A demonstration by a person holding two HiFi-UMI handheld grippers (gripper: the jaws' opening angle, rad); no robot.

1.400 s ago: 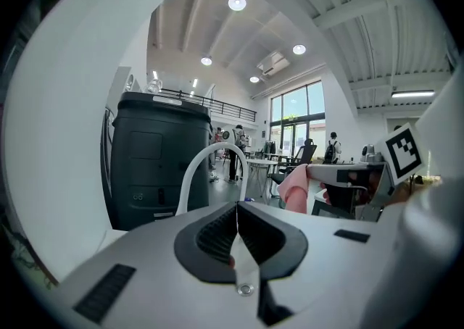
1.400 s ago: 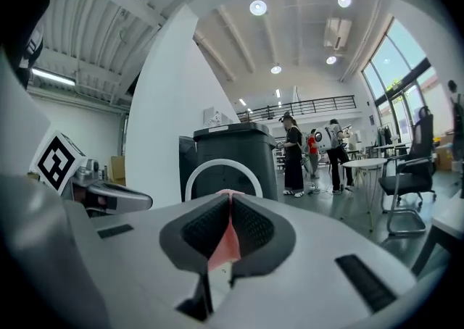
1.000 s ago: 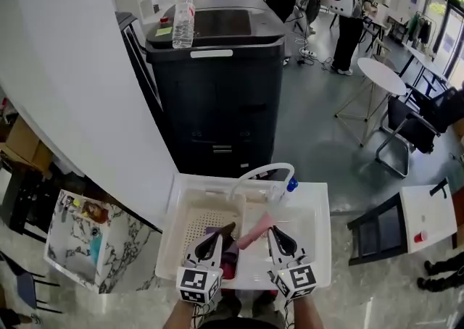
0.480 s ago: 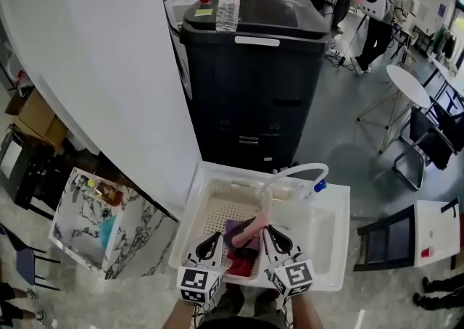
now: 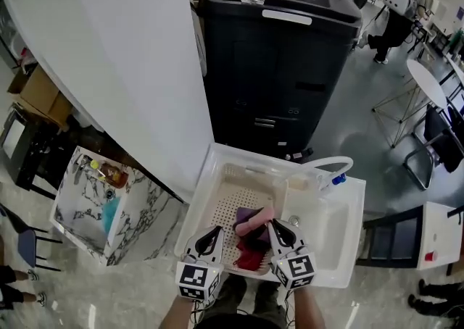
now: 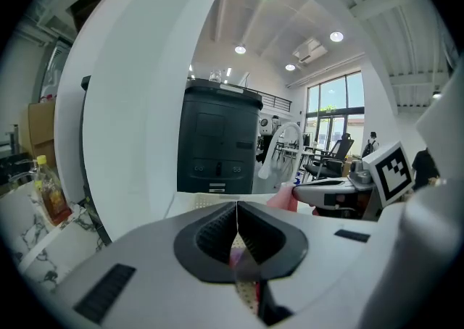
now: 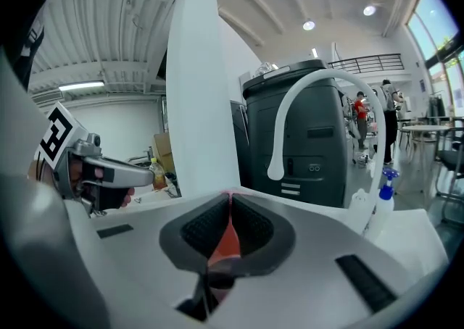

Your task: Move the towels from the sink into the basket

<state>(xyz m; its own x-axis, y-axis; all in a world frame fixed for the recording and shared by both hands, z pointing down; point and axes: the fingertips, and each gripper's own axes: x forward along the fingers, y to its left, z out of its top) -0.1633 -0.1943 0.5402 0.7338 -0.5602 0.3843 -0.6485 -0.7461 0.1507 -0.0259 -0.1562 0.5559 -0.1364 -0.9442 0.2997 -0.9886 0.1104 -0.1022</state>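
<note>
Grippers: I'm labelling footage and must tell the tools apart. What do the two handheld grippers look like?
Both look alike: the left gripper and right gripper have pale grey bodies, black ribbed pads in tapering jaws, and a white cube printed with black square markers.
</note>
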